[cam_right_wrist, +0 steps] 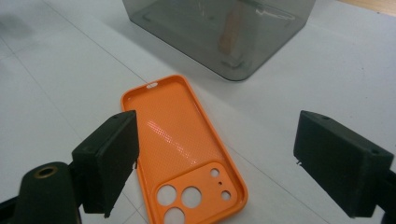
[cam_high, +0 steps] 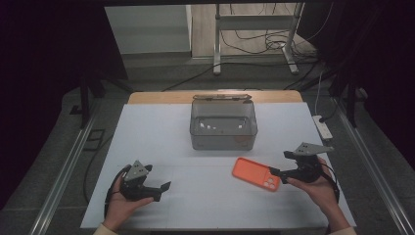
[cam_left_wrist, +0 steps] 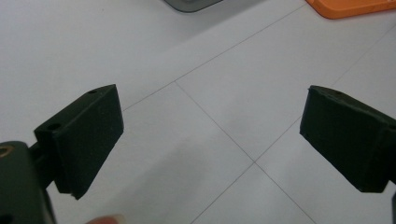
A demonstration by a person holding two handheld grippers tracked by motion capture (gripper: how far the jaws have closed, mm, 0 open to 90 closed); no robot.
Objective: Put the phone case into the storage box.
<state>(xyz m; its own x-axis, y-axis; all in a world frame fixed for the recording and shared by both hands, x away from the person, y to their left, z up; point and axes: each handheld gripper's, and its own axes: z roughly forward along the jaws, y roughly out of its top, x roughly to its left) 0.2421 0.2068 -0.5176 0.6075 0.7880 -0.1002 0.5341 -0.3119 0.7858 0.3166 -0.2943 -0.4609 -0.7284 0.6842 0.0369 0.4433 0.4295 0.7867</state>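
Right gripper [cam_high: 280,164]: I see its jaws spread wide with nothing between them; from its own view they stand either side of the case's camera end, above it and not touching.
Left gripper [cam_high: 157,182]: jaws spread too, nothing held; through its own view I see only bare mat between them.
Right hand [cam_high: 320,188]: I have it cupped under the gripper at the mat's right edge.
Left hand [cam_high: 125,203]: it holds the other gripper near the front left of the mat, well apart from the case.
Case [cam_high: 256,174]: orange phone case, lying flat on the mat with its inside facing up; camera cut-outs [cam_right_wrist: 184,200] point toward my right gripper.
Box [cam_high: 223,125]: clear grey, lid open, standing in the middle of the mat just behind the case, not touching it.
Mat [cam_high: 161,132]: white, thin grid lines, covers most of the table [cam_high: 147,97].
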